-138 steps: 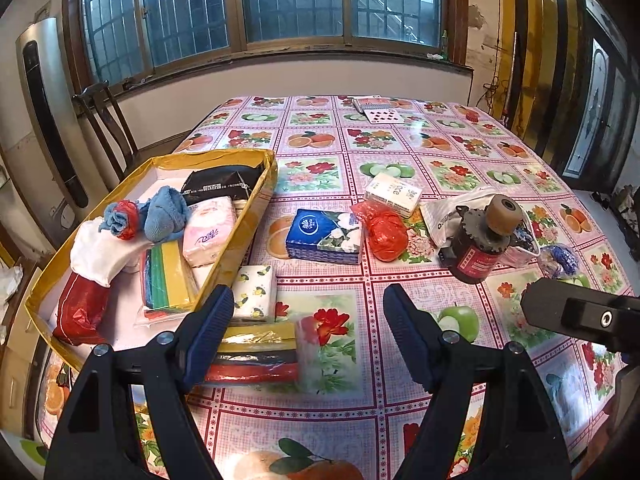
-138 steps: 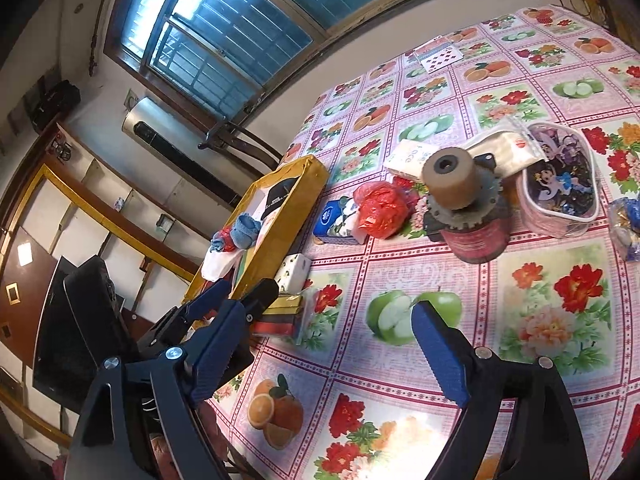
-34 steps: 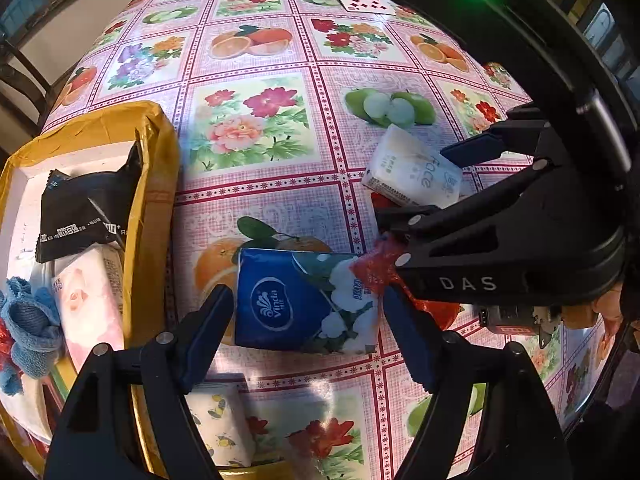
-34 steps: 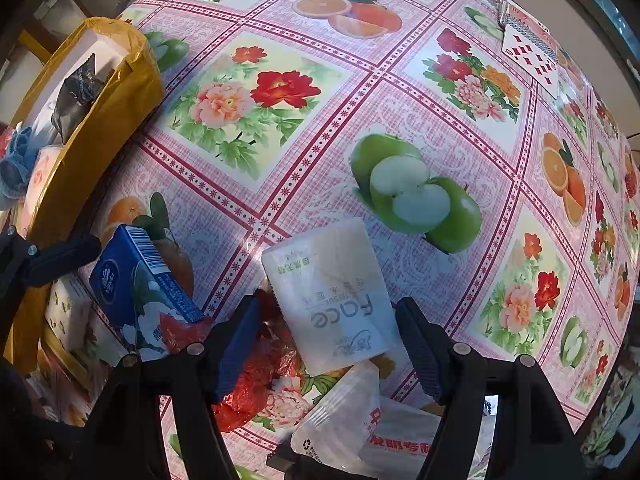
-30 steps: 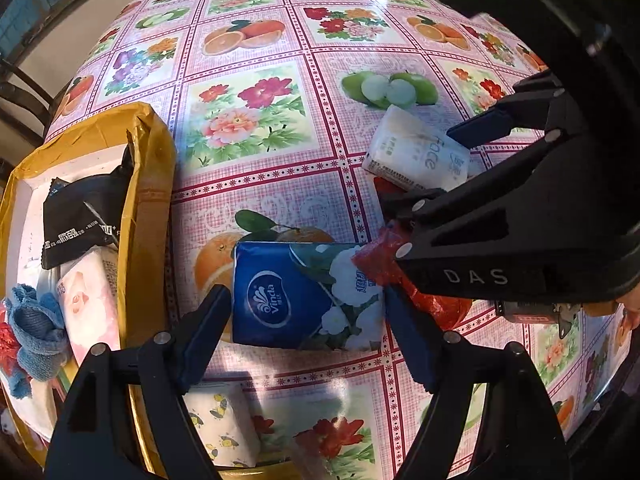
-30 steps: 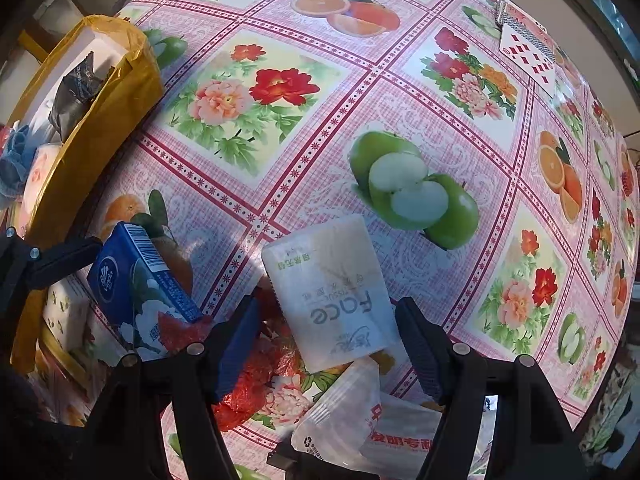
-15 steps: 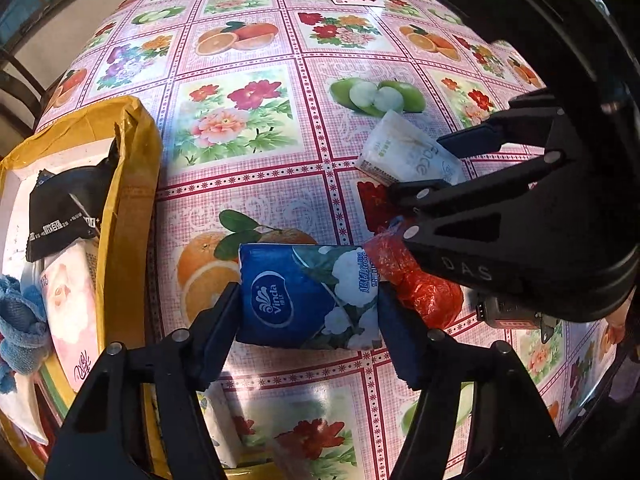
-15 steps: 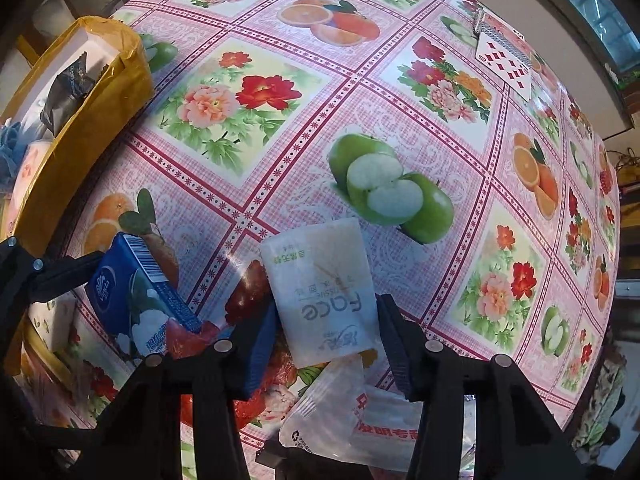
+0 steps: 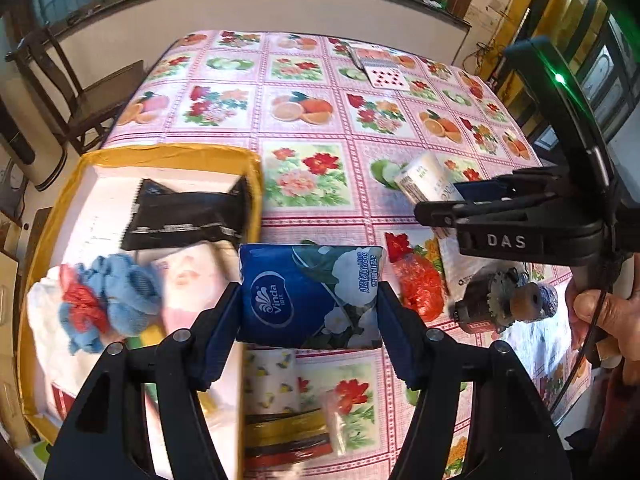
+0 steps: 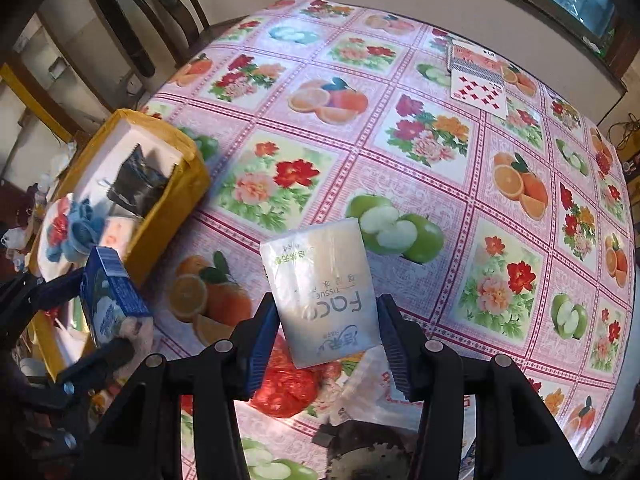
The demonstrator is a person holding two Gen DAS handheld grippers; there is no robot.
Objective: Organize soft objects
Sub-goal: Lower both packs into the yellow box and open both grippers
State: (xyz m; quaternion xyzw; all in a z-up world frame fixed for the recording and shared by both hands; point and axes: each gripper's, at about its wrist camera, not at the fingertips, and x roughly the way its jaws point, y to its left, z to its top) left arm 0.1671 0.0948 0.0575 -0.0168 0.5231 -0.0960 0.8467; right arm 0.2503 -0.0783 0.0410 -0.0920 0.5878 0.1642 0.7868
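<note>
we have the left gripper (image 9: pixel 310 300) clamped on the blue tissue pack (image 9: pixel 308 292), its jaws pressed against both short sides, the pack lifted off the tablecloth (image 9: pixel 304 120) and held just beside the right wall of the yellow box (image 9: pixel 168 152). our right gripper (image 10: pixel 326 340) grips the white tissue pack (image 10: pixel 320 288), jaws closed narrow on its near end, the pack raised and tilted above the green apple print. in the left wrist view this same pack (image 9: pixel 424 178) shows at the right, held up clear of the cloth.

inside the box we see a black packet (image 9: pixel 184 216) at the far end, a pink tissue pack (image 9: pixel 192 280) nearer, and a blue and red cloth bundle (image 9: pixel 108 300) to its left on something white. on the cloth near the box lie a small patterned pack (image 9: pixel 272 380) and a dark striped bundle (image 9: pixel 288 432). a red plastic bag (image 9: pixel 418 284) sits to the right of the blue pack, with a dark bottle (image 9: pixel 496 300) lying further right. playing cards (image 10: pixel 478 76) rest at the far side of the table. a hand (image 9: pixel 608 312) holds the right gripper's handle.
</note>
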